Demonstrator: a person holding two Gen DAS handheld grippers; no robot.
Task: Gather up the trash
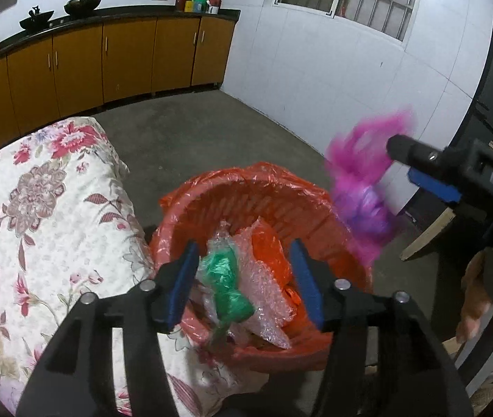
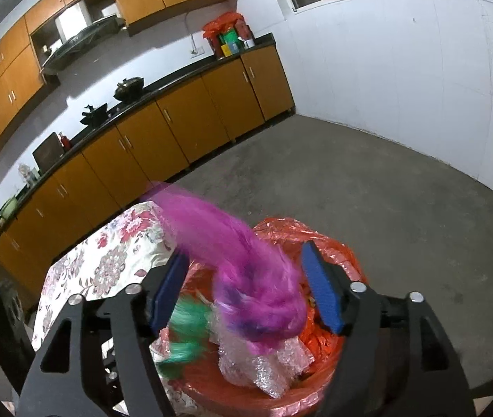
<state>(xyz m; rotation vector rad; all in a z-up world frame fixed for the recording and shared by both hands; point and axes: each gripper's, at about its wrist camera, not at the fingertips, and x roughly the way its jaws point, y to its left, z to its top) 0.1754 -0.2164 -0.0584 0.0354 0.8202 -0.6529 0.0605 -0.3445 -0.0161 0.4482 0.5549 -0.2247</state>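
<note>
The right gripper (image 2: 246, 285) — jaws apart — dropped the pink bag (image 2: 264, 299) toward the red bin (image 1: 211, 201); the left gripper (image 1: 246, 281) also gaped — next, more trash.

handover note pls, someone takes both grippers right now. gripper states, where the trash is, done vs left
Left gripper: open, empty, hovering over the red-lined bin.
Right gripper: open; the magenta bag sits blurred between its fingers above the bin, apparently just released.
In the bin: green bag, bubble wrap.
Bin stands beside the floral-covered table.
Left: confirm the magenta bag lands inside. No other loose trash in view.
</note>
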